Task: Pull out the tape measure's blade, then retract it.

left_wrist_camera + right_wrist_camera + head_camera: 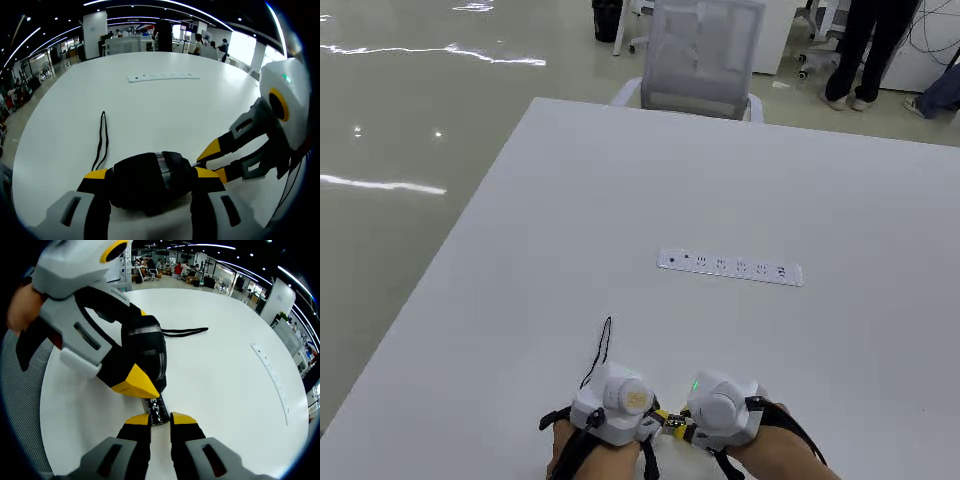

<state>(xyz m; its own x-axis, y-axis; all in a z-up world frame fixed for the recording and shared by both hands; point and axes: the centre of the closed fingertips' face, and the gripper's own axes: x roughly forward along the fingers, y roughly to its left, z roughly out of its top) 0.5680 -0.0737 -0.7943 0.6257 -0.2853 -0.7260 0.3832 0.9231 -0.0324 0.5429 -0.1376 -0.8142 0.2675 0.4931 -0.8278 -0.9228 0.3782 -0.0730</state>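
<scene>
Open-plan office. Big white table (620,190), power strip (730,267) lying on it at 12 o'clock. Grey mesh chair (700,55) pushed up to the far edge, also 12 o'clock. Glossy pale floor (410,110) from 9 to 11 o'clock. Legs (865,50) of someone standing at 1 o'clock. From the gripper views: rows of desks (130,45), white pillar (95,27), long ceiling light strips (200,246), people (198,44) far off.

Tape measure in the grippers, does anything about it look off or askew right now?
Nothing stands out. The left gripper clamps the tape measure, the right gripper pinches a short, straight stretch of blade, and the strap lies loose on the table.
</scene>
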